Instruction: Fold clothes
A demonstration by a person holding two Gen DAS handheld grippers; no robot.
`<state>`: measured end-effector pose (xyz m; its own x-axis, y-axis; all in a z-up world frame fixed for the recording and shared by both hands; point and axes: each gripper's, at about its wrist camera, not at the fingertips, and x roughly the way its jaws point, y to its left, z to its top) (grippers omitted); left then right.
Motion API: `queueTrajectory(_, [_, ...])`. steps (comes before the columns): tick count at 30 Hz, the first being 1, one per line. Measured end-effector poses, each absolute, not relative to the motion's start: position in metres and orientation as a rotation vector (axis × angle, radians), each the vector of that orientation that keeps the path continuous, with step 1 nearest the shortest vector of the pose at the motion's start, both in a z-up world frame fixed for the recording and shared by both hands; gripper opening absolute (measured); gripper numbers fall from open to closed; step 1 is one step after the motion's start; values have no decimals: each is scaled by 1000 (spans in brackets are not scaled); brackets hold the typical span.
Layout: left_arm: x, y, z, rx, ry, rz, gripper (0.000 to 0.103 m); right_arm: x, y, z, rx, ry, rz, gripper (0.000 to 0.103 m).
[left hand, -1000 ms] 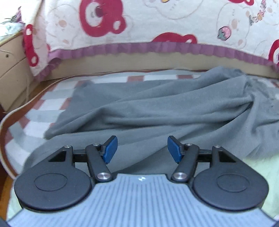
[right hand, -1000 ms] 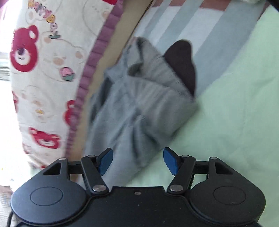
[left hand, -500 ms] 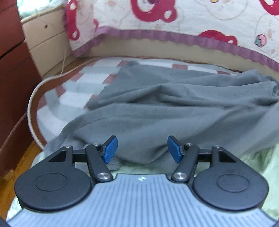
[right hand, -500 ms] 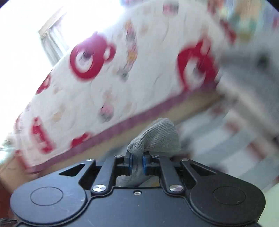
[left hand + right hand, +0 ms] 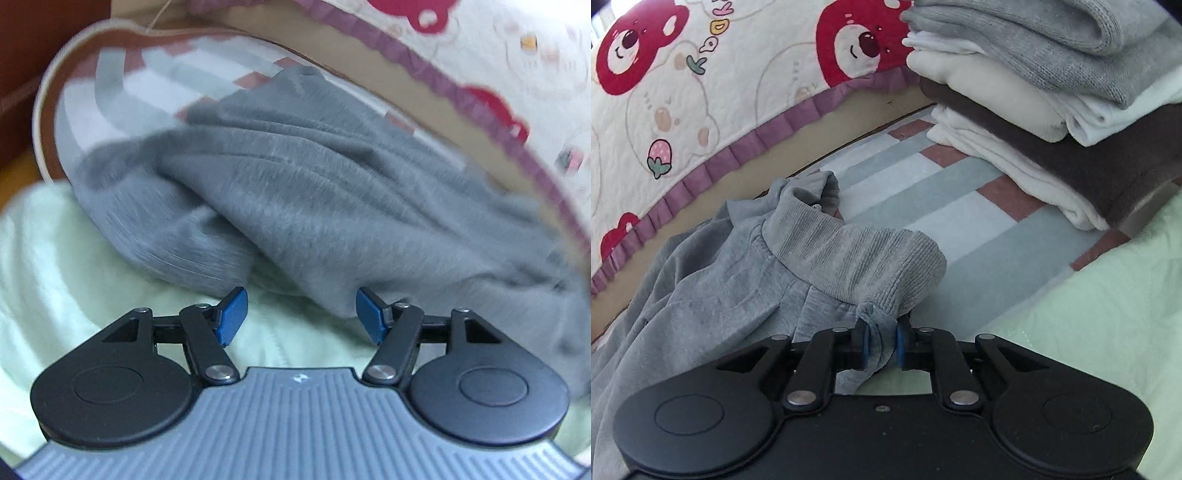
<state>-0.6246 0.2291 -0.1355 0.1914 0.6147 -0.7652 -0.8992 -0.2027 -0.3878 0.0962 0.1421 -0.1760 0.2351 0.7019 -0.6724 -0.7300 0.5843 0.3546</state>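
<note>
Left claw spread, opening, nothing pinched, nosing at grey sweatshirt crumpled on striped bed sheet | right claw clamping bunched fabric below ribbed hem, easing slightly | soft, limp, light; best pinched at seams or hem corners.

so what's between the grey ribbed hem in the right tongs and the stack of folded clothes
Only bare striped rug, in grey-green, white and reddish bands, shown in the right wrist view. The grey sweatshirt's ribbed hem and the folded stack stay apart.
</note>
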Motion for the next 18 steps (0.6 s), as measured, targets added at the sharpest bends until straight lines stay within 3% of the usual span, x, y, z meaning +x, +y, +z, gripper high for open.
queueTrajectory(4, [-631,238,-144,-1091,244,1421,77,96,134,-180,-61,893,1012,16])
queueTrajectory(6, [-628,252,-153,-1061,282,1398,75,92,132,-180,-96,867,1050,16])
queueTrajectory(7, [-624,260,-156,-1034,320,1380,61,90,133,-179,-116,845,1077,16])
queueTrajectory(8, [-620,269,-156,-989,372,1370,40,89,134,-177,-135,824,1105,15])
queueTrajectory(9, [-616,277,-155,-942,423,1359,2,90,133,-172,-129,810,1123,14])
queueTrajectory(18, [-585,344,-24,-596,319,1444,5,109,129,-80,-18,602,1186,9])
